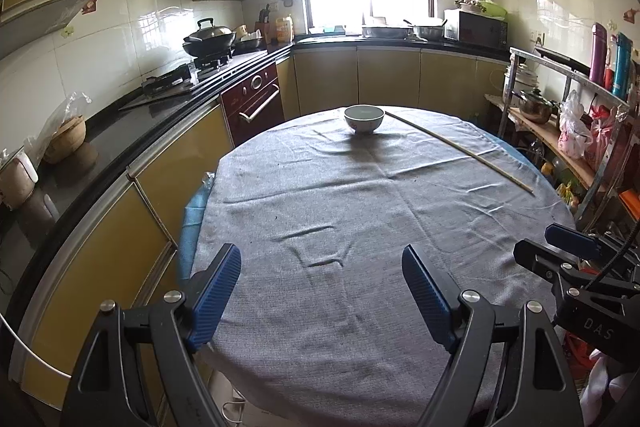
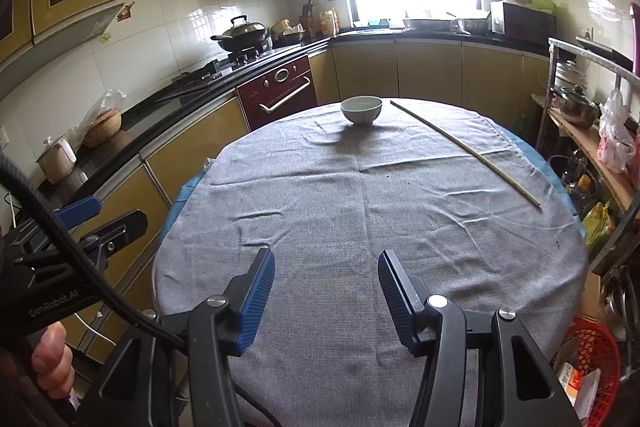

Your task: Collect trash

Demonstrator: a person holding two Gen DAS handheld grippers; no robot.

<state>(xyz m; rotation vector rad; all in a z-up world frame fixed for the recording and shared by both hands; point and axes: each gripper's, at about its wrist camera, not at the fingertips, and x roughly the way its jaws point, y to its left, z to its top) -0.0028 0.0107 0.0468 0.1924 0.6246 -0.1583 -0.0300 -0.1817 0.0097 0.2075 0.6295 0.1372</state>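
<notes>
Two black-framed tools with ribbed blue pads are hovering side by side over the near edge of a round desk draped in grey woven cloth point(image 1: 340, 195), both empty and both aimed at twelve o'clock. The left tool point(image 1: 322, 291) is holding its jaws spread wide; the right tool point(image 2: 327, 293) is doing the same, gripping nothing. At twelve o'clock on the cloth a small white ceramic bowl point(image 1: 363, 118) is standing upright, apparently unused, and just beside it a long thin pale wooden stick point(image 1: 460, 149) is lying flat, running from the bowl's side out toward three o'clock. Judging by the task, the stick looks like the likeliest piece of trash, well apart from both tools. At the right tool's four o'clock, a red plastic mesh basket point(image 2: 596, 355) is sitting low beside the desk, possibly the bin for it.
</notes>
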